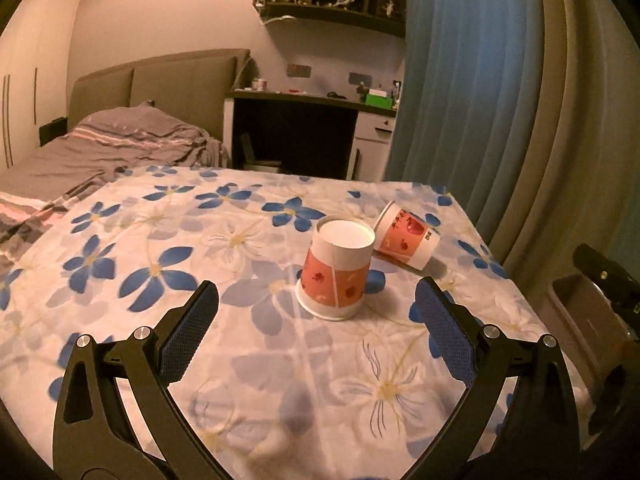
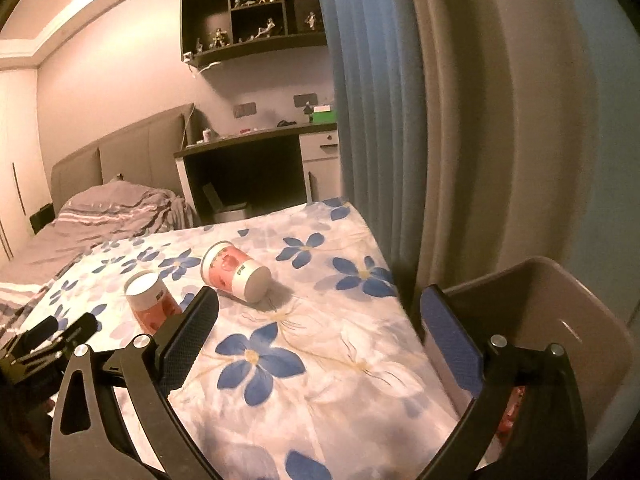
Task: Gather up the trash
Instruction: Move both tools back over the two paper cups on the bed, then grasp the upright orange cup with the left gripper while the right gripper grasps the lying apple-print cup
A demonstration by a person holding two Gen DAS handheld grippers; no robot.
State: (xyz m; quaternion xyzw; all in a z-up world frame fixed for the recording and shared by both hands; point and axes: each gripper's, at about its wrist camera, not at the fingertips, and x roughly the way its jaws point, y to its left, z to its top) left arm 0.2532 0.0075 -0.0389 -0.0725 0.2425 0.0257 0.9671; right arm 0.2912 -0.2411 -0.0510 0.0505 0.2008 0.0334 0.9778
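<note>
Two red-and-white paper cups sit on the flower-print tablecloth [image 1: 160, 240]. One cup [image 1: 335, 270] stands upside down; the other cup [image 1: 408, 240] lies on its side just behind it to the right. My left gripper [image 1: 316, 304] is open, with the upside-down cup just ahead of its fingertips, between their lines. In the right wrist view the lying cup [image 2: 236, 272] and the upside-down cup [image 2: 150, 300] are ahead and to the left. My right gripper [image 2: 318, 308] is open and holds nothing. Its right finger [image 2: 452, 344] hangs over a brown bin [image 2: 560, 304] past the table's right edge.
Blue and beige curtains [image 1: 500, 100] hang close behind the table's right side. A bed [image 1: 100, 148] with grey bedding lies to the left, and a dark desk [image 1: 304, 128] stands at the back. Something red [image 2: 514, 404] shows inside the bin. The right gripper [image 1: 604, 276] shows in the left wrist view.
</note>
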